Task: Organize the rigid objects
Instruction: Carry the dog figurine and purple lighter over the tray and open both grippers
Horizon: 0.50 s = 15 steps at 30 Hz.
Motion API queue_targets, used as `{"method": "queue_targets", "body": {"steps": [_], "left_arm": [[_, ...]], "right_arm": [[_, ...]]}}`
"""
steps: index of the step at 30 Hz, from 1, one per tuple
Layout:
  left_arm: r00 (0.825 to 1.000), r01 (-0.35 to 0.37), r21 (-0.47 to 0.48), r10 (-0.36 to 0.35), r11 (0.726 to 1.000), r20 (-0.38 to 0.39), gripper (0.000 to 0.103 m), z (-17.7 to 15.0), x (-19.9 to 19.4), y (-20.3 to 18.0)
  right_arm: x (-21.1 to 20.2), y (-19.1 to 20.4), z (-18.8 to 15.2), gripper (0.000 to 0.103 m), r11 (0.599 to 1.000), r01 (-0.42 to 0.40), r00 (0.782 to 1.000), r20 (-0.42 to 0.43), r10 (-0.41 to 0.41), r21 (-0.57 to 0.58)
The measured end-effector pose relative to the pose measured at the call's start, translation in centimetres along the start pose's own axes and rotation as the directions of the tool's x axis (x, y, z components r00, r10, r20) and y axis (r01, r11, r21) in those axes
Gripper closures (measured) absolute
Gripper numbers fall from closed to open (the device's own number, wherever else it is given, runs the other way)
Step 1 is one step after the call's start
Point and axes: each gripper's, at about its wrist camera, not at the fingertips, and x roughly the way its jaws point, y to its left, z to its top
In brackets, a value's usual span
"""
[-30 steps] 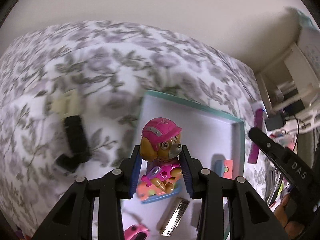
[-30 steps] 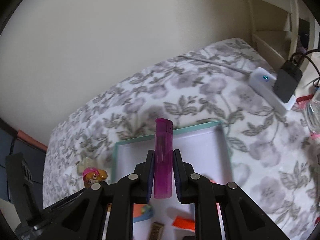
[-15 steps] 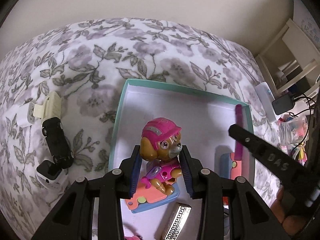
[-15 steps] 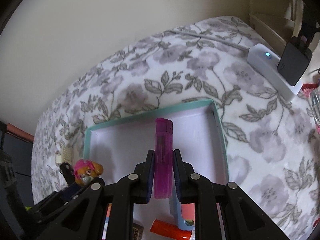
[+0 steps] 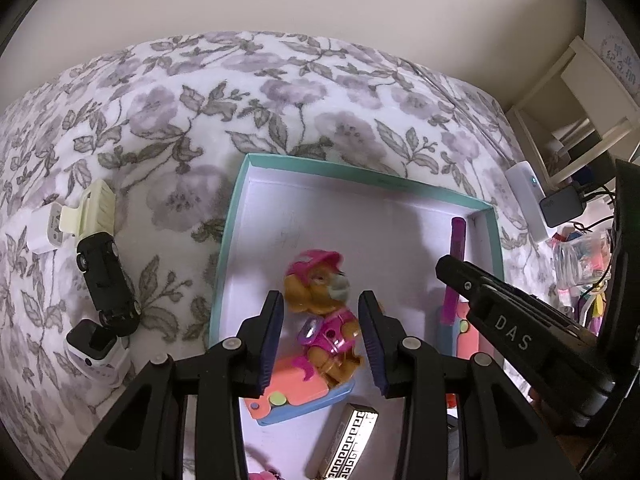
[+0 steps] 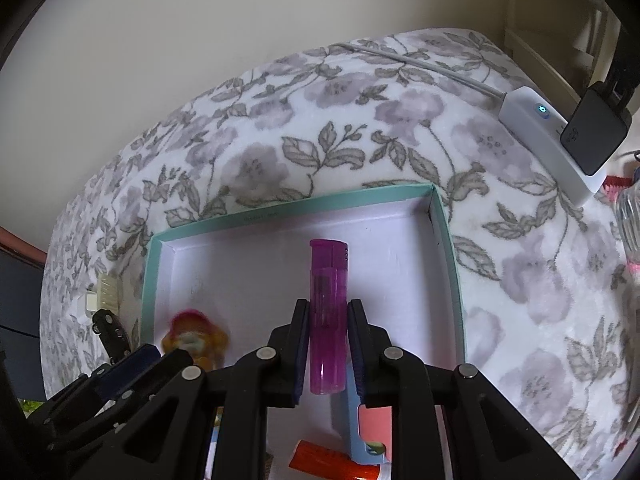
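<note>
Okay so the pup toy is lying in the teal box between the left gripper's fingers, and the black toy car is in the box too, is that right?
Not quite. In the left wrist view the black toy car lies on the floral blanket outside the teal box, to its left. The pup toy is inside, between the left gripper's fingers.

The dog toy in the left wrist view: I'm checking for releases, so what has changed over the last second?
The left hand-held gripper let go of the dog toy, which now lies tipped back in the teal box. The right hand-held gripper came down, still clamped on the purple lighter.
</note>
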Motion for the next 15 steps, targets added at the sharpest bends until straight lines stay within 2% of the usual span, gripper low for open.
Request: {"method": "queue_targets", "body": {"steps": [2,6,9,10,13,15], "left_arm": [[1.0,0.007,0.001,-0.007,1.0,0.0,0.058,0.0,-0.2,-0.1],[1.0,0.013,0.004,-0.013,1.0,0.012,0.045,0.2,-0.9,-0.2],[1.0,0.01,-0.001,-0.01,1.0,0.029,0.042,0.5,-1.7,-0.1],[0.999,0.005,-0.003,-0.005,1.0,0.035,0.042,0.5,-1.9,0.0],[0.998,-0.011,-0.013,0.012,1.0,0.054,0.04,0.7,-2.6,0.4],[0.998,-0.015,-0.022,0.017,1.0,0.062,0.018,0.8,-3.0,0.7]], "right_arm": [[-0.2,0.0,0.1,0.081,1.0,0.006,1.0,0.005,-0.006,0.0],[-0.8,0.1,0.3,0.081,1.0,0.014,1.0,0.021,-0.014,0.0],[-1.7,0.4,0.5,0.08,1.0,0.017,0.999,0.048,-0.017,-0.002],[-1.9,0.5,0.6,0.078,1.0,0.018,0.998,0.056,-0.018,-0.003],[-3.0,0.7,0.8,0.057,1.0,0.024,0.995,0.093,-0.024,0.003],[-3.5,0.8,0.9,0.055,1.0,0.023,0.994,0.111,-0.023,0.004]]}}
